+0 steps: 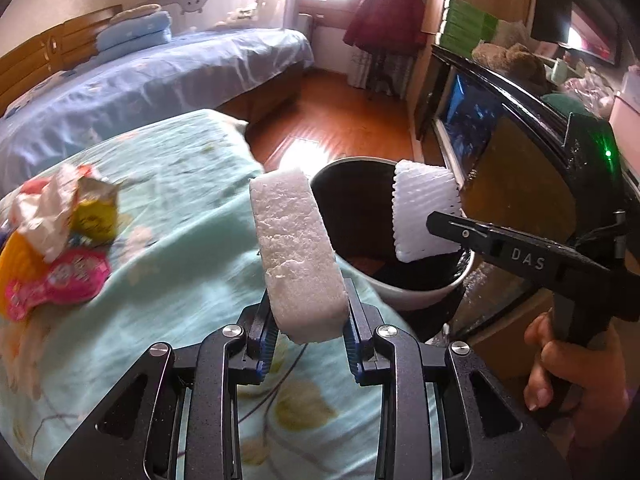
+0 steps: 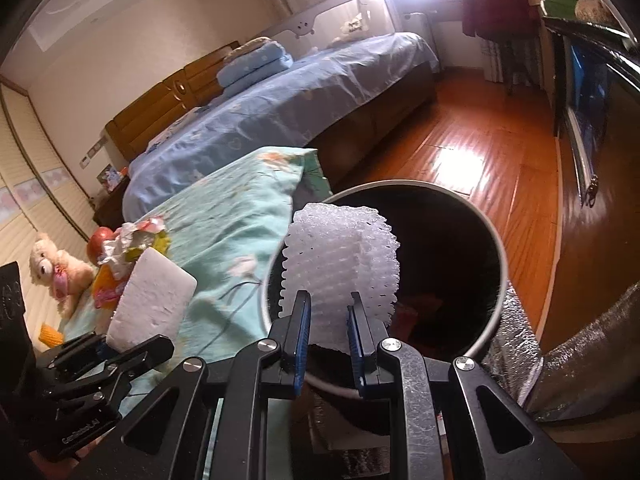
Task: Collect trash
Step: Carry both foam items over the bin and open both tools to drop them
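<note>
- The left gripper [image 1: 308, 322] clamps the lower end of a white foam block [image 1: 298, 248]; the block stands upright and tilted between the blue pads, over the edge of the teal floral cover [image 1: 172, 208], short of the bin.
- The right gripper [image 2: 329, 322] is closed on a white foam net sleeve [image 2: 340, 264], ribbed and soft, pinched at its lower edge. In the left wrist view the sleeve hangs over the bin's mouth.
- The waste bin [image 2: 502, 280], pale outside and dark inside, stands just beside the cover. Reddish items show dimly at its bottom, so some trash appears to be deposited.
- Judged progress: two pieces are in transit and neither is released yet.
- Remaining: a pile of crumpled wrappers [image 1: 60, 240], white, yellow, orange and pink, lies farther off on the cover.
- A teddy bear [image 2: 52, 272] sits beyond the pile, apart from it.
</note>
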`<state>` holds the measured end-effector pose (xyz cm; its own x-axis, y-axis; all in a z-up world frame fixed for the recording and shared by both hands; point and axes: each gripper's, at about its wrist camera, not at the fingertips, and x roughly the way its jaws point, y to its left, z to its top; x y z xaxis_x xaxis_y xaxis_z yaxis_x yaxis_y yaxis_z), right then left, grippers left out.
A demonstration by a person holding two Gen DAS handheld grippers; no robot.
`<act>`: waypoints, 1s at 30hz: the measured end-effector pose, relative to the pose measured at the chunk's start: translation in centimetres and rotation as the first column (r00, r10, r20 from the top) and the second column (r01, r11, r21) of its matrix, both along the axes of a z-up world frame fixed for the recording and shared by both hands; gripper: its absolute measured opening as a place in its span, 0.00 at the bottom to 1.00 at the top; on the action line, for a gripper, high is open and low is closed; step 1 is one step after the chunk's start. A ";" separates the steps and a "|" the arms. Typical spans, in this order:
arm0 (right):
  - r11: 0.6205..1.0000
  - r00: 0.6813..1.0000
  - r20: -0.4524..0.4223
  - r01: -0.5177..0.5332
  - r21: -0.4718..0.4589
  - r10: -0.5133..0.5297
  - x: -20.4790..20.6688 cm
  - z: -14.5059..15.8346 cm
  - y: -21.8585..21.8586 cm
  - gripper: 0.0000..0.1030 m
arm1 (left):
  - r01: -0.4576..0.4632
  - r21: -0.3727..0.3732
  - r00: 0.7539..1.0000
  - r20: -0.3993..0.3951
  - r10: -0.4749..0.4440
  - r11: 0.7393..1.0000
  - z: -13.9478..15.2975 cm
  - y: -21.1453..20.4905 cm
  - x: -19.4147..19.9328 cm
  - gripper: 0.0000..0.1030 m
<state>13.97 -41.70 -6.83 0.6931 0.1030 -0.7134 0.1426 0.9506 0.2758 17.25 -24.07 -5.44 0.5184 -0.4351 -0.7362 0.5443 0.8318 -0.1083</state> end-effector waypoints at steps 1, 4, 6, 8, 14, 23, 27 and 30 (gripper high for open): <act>1.000 1.000 -0.003 0.005 -0.004 -0.005 0.1 -0.1 -0.3 0.17 | 0.006 0.003 1.000 -0.001 -0.006 1.000 0.0 -0.4 0.2 0.26; 1.000 1.000 -0.011 0.018 -0.010 -0.019 0.2 -0.3 -1.1 0.17 | 0.022 0.008 1.000 -0.006 -0.022 1.000 0.0 -1.6 0.8 0.26; 1.000 1.000 -0.015 0.027 -0.011 -0.027 0.5 -0.4 -1.7 0.17 | 0.031 0.009 0.999 -0.014 -0.031 0.999 -0.1 -2.3 1.1 0.26; 1.000 0.999 -0.023 0.031 -0.007 -0.031 0.8 -0.6 -2.3 0.17 | 0.043 0.011 0.999 -0.021 -0.043 0.999 -0.3 -2.9 1.5 0.26; 0.999 0.998 -0.039 0.041 0.003 -0.041 1.5 -1.0 -3.6 0.18 | 0.074 0.017 0.997 -0.039 -0.074 0.997 -0.6 -4.8 2.5 0.26; 0.999 0.998 -0.050 0.047 0.008 -0.046 2.4 -1.4 -4.4 0.21 | 0.089 0.024 0.994 -0.068 -0.087 0.996 -1.4 -6.6 3.8 0.27; 0.999 0.997 -0.056 0.049 0.012 -0.048 2.6 -1.5 -4.7 0.21 | 0.094 0.025 0.993 -0.072 -0.092 0.995 -1.5 -7.1 4.2 0.29; 0.999 0.997 -0.061 0.052 0.014 -0.051 2.7 -1.5 -4.9 0.22 | 0.098 0.018 0.993 -0.067 -0.097 0.995 -1.3 -7.2 4.2 0.33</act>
